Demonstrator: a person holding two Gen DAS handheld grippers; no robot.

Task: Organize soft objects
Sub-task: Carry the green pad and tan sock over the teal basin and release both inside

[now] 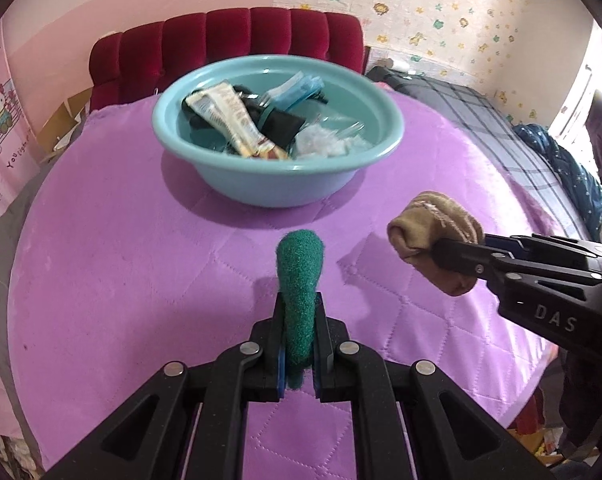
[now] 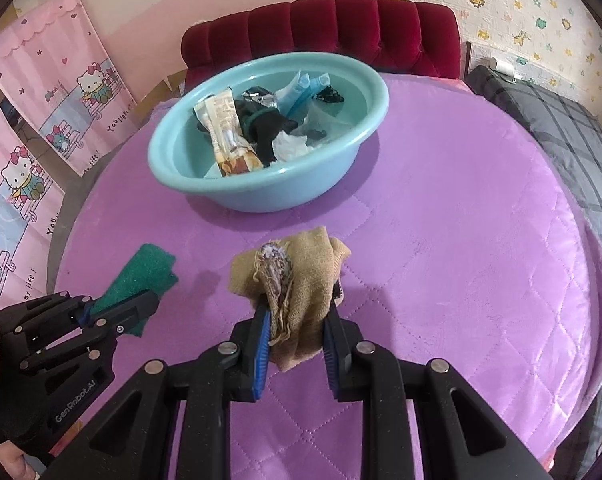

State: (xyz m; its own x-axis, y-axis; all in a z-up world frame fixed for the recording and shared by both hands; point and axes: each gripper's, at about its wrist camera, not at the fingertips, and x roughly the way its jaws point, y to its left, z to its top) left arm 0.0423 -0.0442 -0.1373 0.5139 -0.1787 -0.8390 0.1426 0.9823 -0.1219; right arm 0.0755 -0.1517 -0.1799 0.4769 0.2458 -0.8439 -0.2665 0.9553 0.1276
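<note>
Green scouring pad (image 1: 299, 300) and tan cloth (image 2: 297, 292) are each held in a gripper above a purple quilted table cover (image 1: 121, 280).

One scouring pad is clamped on edge between the nearly closed fingers of the left gripper (image 1: 299, 312), its long axis running forward along the fingers toward one light blue basin (image 1: 277, 184), its rounded end pointing away from the camera. One bunched tan cloth, with a frayed patterned patch showing, is pinched in the narrowly parted fingers of the right gripper (image 2: 297, 312), its length also lying along the fingers, its folded end toward the basin. Both are held clear of the cover, near each other, short of the basin. Inside the basin are seen one long snack wrapper (image 1: 229, 120), one dark cloth (image 1: 281, 120), blue packets and crumpled clear plastic; their number cannot be counted.
</note>
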